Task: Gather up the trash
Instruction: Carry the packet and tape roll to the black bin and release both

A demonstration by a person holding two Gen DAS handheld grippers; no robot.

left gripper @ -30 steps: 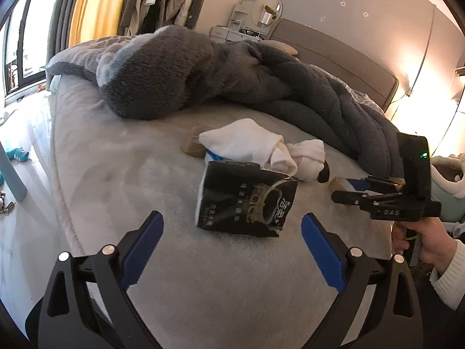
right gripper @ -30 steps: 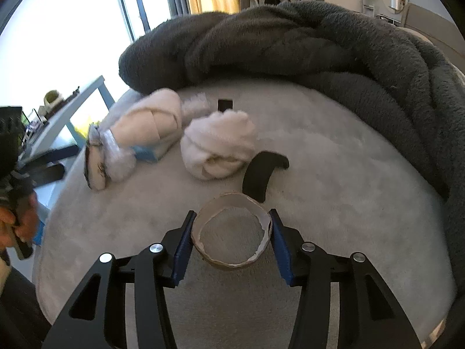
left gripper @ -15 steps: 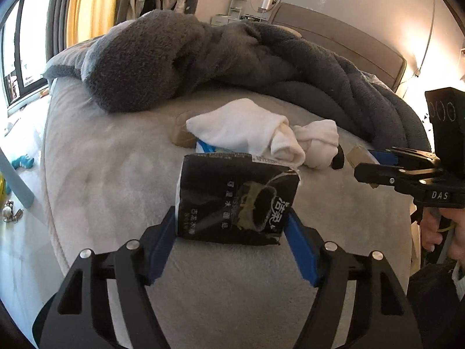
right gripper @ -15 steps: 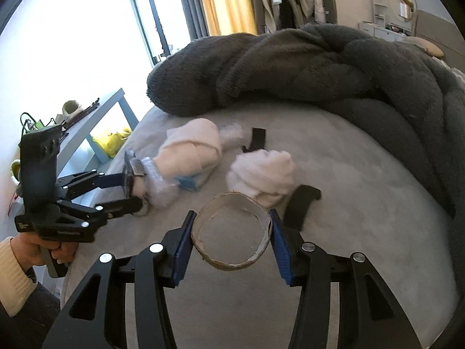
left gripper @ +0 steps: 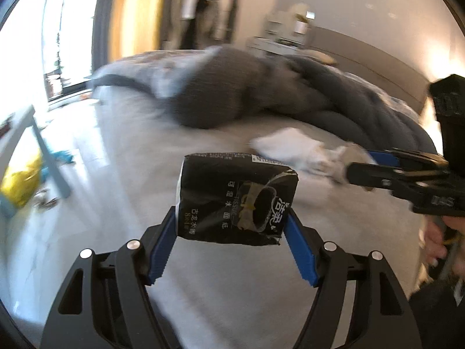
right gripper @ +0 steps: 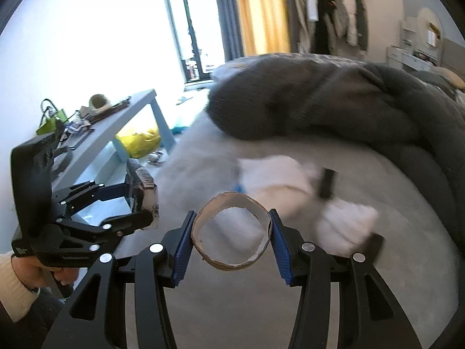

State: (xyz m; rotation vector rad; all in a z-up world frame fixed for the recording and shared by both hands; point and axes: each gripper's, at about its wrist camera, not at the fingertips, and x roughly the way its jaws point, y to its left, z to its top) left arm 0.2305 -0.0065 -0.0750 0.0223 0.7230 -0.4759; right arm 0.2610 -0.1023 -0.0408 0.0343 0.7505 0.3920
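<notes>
My left gripper (left gripper: 232, 229) is shut on a black tissue pack (left gripper: 237, 197) and holds it lifted above the grey bed (left gripper: 122, 151). It shows from the side in the right wrist view (right gripper: 139, 203), still holding the pack (right gripper: 144, 192). My right gripper (right gripper: 231, 232) is shut on a cardboard tape ring (right gripper: 232, 231), held above the bed (right gripper: 377, 290). It shows at the right in the left wrist view (left gripper: 360, 171). White crumpled cloths (right gripper: 279, 183) lie on the bed beyond the ring.
A dark grey blanket (right gripper: 334, 107) is heaped across the far side of the bed. A blue-grey table (right gripper: 116, 128) with clutter stands at the left, with a yellow bag (right gripper: 139, 142) under it. A small black item (right gripper: 327, 183) lies by the cloths.
Both grippers have lifted and swung left, away from the bed, each keeping its hold. The left gripper closed on the tissue pack a second ago. The views are motion-blurred.
</notes>
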